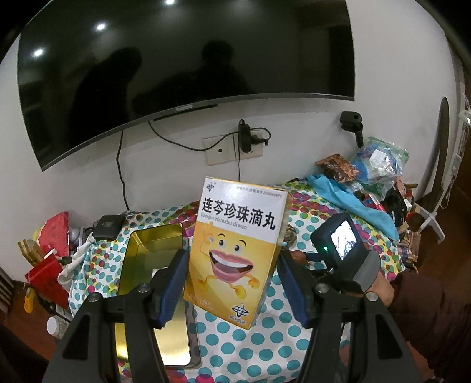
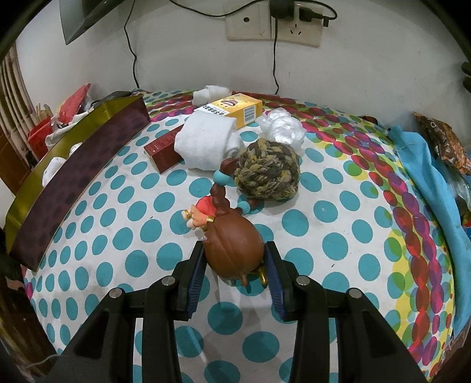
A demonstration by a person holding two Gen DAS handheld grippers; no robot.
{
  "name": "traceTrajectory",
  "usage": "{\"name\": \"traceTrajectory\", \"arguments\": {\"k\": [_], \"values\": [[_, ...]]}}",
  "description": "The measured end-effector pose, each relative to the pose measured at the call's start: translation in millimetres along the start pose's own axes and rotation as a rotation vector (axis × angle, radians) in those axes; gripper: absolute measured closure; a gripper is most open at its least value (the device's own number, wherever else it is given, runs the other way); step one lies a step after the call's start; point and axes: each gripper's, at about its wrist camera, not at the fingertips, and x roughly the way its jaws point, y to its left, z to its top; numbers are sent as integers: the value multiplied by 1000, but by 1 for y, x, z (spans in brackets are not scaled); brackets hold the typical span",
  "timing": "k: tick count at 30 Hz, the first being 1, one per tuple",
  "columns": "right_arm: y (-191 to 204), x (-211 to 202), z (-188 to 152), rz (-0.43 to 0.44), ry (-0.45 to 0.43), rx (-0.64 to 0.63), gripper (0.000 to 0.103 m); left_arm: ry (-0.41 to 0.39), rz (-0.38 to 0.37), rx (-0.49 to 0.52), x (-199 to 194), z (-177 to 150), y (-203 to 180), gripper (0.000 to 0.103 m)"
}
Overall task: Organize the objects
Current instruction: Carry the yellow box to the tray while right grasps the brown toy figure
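Observation:
My left gripper (image 1: 233, 266) is shut on a yellow and white medicine box (image 1: 235, 247) with a cartoon mouth, held upright above the dotted tablecloth (image 1: 265, 341). An open gold tin (image 1: 153, 244) lies just left of it. In the right wrist view, a doll (image 2: 232, 250) with brown braids lies on the dotted tablecloth (image 2: 338, 250), and my right gripper (image 2: 234, 250) is shut on its round brown head. The same gold tin (image 2: 73, 159) with a maroon wall stands at the left. The right gripper's body (image 1: 338, 244) and the hand (image 1: 379, 290) holding it show beside the box.
Behind the doll lie a woven rope ball (image 2: 268, 171), a rolled white sock (image 2: 206, 141), a maroon box (image 2: 162, 150), a second yellow box (image 2: 232, 110) and a plastic wad (image 2: 284, 128). A blue cloth (image 2: 424, 182) drapes the right edge. A wall socket (image 2: 273, 20) and a television (image 1: 176, 73) are behind.

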Motion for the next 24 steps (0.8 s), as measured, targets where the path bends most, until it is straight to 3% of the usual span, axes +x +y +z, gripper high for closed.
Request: {"name": "traceTrajectory", "arguments": {"k": [9,24], "values": [[1,-1,0,1,2,-5,66,96,35,-62,34,-27,25,40],[3,-2,0,-6,24,7,66,238,117,-221,105,-94,106,40]]}}
